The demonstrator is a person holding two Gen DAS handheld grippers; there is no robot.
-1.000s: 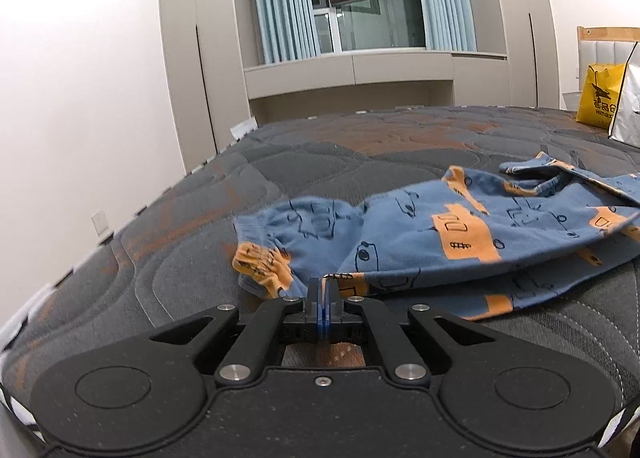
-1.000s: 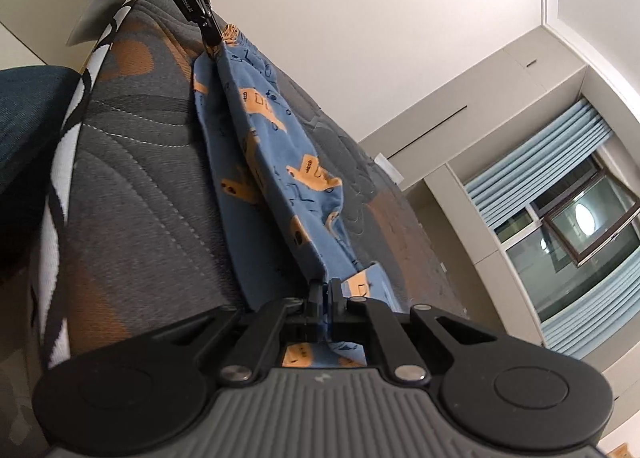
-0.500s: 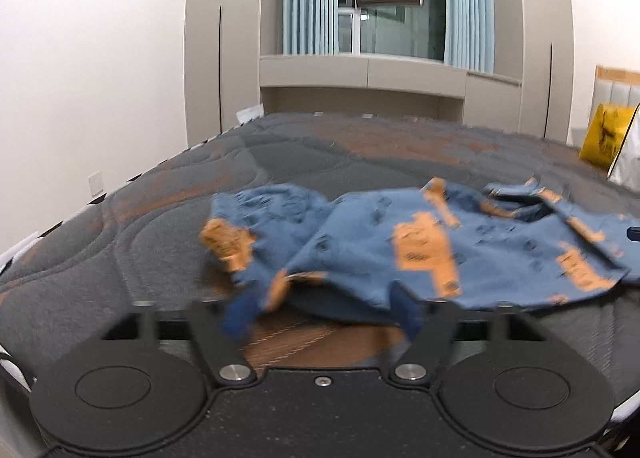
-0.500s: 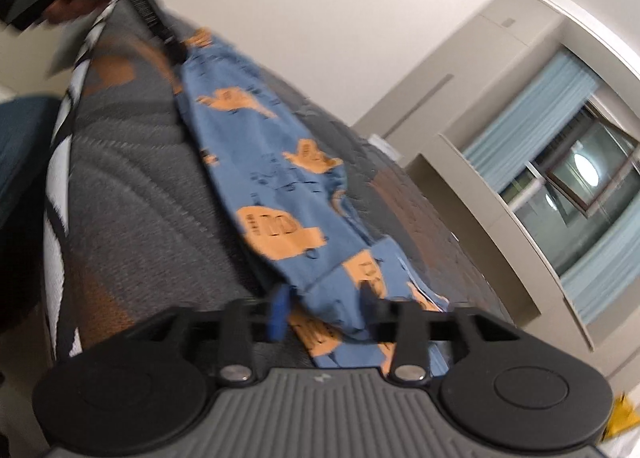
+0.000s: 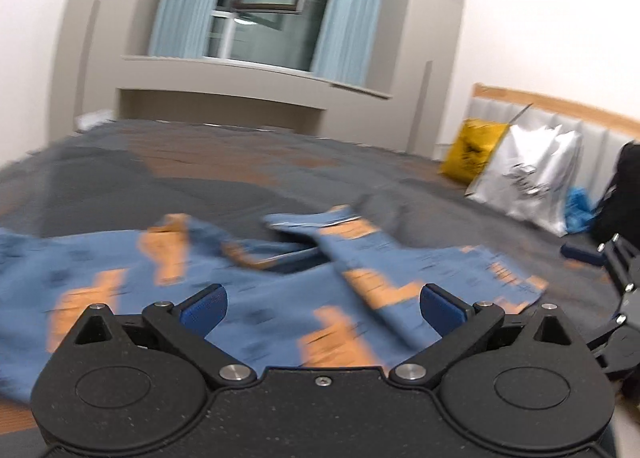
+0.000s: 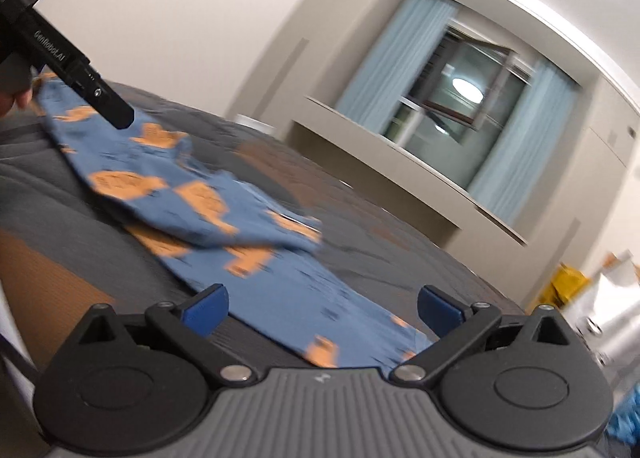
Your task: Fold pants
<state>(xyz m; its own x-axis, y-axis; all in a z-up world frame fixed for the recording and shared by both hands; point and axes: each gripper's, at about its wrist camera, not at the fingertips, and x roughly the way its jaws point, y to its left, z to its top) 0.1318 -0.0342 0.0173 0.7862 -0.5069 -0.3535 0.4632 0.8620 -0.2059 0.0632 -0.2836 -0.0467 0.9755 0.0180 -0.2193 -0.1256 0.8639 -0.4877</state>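
The blue pants with orange prints [image 5: 260, 298] lie loosely folded over on the grey quilted mattress [image 5: 200, 178]. My left gripper [image 5: 322, 308] hovers just in front of them. Its jaws are opening wide, and its blue pads [image 5: 204, 308] touch no cloth. In the right wrist view the pants [image 6: 208, 210] stretch away to the left. My right gripper [image 6: 320, 308] is at their near end with its jaws opening too, pads off the fabric. The left gripper's black finger [image 6: 100, 98] shows over the pants' far end.
A yellow bag [image 5: 468, 154] and a silver bag [image 5: 528, 178] lean on the padded headboard [image 5: 560, 114] at the right, with a blue bundle [image 5: 578, 206] and a dark object [image 5: 624, 194] beside them. A curtained window [image 5: 264, 6] and cabinets stand beyond the bed.
Both grippers were shut on the pants' edge a second ago; both have let go and spread wide. The pants dropped onto the mattress, and both views swung to the right.
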